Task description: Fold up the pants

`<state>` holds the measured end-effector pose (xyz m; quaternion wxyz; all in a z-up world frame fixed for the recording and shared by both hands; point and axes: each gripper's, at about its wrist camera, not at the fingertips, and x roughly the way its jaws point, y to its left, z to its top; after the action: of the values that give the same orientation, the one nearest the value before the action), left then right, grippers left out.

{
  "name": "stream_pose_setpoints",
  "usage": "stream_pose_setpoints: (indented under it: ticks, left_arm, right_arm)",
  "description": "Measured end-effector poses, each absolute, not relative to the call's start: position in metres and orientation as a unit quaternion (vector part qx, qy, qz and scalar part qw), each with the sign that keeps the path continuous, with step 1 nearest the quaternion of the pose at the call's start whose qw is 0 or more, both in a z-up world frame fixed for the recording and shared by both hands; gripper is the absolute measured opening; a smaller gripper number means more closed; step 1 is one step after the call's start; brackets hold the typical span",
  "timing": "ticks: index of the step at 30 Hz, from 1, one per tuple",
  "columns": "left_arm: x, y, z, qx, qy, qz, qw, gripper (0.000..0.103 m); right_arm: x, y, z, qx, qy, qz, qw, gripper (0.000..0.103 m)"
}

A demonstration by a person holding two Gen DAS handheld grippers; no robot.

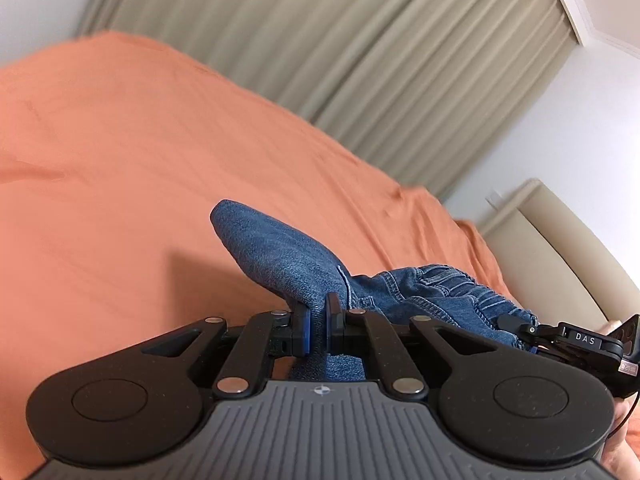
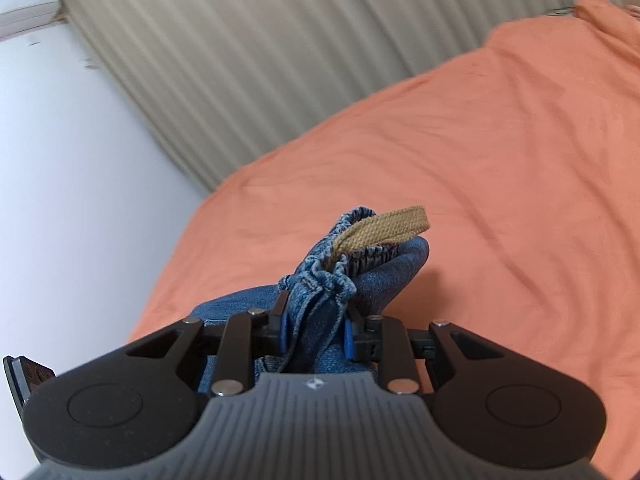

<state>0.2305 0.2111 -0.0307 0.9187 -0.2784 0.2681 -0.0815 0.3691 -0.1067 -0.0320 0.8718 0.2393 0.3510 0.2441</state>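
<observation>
The pants are blue denim jeans (image 1: 280,256) with an elastic waistband (image 1: 452,280), held above an orange bed. My left gripper (image 1: 318,330) is shut on a plain denim fold that sticks up past the fingers. My right gripper (image 2: 314,330) is shut on the gathered waistband (image 2: 320,280) of the jeans (image 2: 384,276), where a tan drawstring (image 2: 384,226) pokes out. The right gripper also shows at the right edge of the left wrist view (image 1: 576,340), gripping the waistband end. The rest of the jeans hangs below, hidden by the gripper bodies.
The orange bedsheet (image 1: 140,160) spreads wide beneath both grippers and also shows in the right wrist view (image 2: 500,160). Beige curtains (image 1: 360,40) hang behind the bed. A cream headboard (image 1: 560,248) stands at the right, next to a white wall (image 2: 60,180).
</observation>
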Motion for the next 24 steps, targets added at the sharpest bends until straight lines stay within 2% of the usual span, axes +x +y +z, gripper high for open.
stream_pose_setpoints:
  ticks: [8,11,18,20,24]
  left_arm:
    - [0.220,0.281,-0.016,-0.237,0.270,-0.028,0.933,0.006]
    - [0.223,0.291,-0.037,-0.225,0.296,-0.019,0.928,0.006]
    - [0.213,0.306,-0.106,-0.248,0.334,0.012,0.909,0.006]
    - [0.215,0.314,-0.120,-0.267,0.341,0.010,0.901,0.008]
    - [0.224,0.311,-0.134,-0.233,0.359,0.016,0.904,0.013]
  right_arm:
    - [0.371,-0.017,-0.035,0.262,0.326,0.296,0.859,0.020]
    - [0.357,0.004,-0.056,0.265,0.331,0.298,0.855,0.020]
    - [0.330,-0.003,-0.134,0.282,0.410,0.244,0.832,0.021]
    - [0.331,-0.018,-0.157,0.300,0.436,0.223,0.819,0.020]
    - [0.330,-0.027,-0.185,0.322,0.443,0.219,0.808,0.020]
